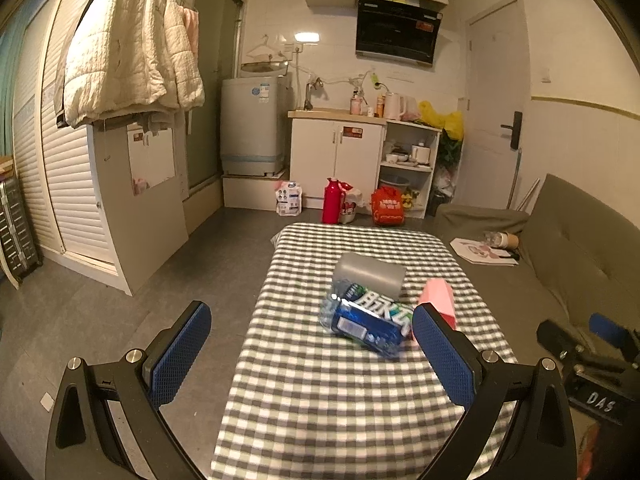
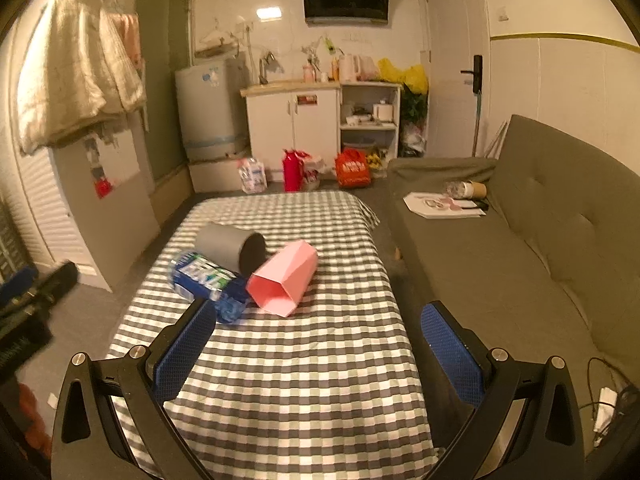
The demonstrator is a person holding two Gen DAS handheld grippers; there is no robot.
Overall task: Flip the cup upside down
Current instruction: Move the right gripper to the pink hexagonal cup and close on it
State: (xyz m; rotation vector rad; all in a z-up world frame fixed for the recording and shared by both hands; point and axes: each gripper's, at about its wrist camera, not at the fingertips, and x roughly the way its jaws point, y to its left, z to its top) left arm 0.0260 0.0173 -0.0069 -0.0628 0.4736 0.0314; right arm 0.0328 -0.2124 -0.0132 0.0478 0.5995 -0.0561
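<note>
On the grey-and-white checked tablecloth (image 2: 288, 380), from left: a crinkled blue plastic bottle (image 2: 208, 282), a grey cylindrical cup (image 2: 224, 249) and a pink faceted plastic cup (image 2: 286, 282), all lying on their sides and bunched together mid-table. The pink cup, mouth toward the camera, looks light, rigid and somewhat slick; its flat side walls appear the likeliest hold. The left gripper (image 1: 312, 354) and the right gripper (image 2: 318, 354) hang short of the cluster, blue-padded fingers (image 2: 452, 354) spread wide, holding and touching nothing.
</note>
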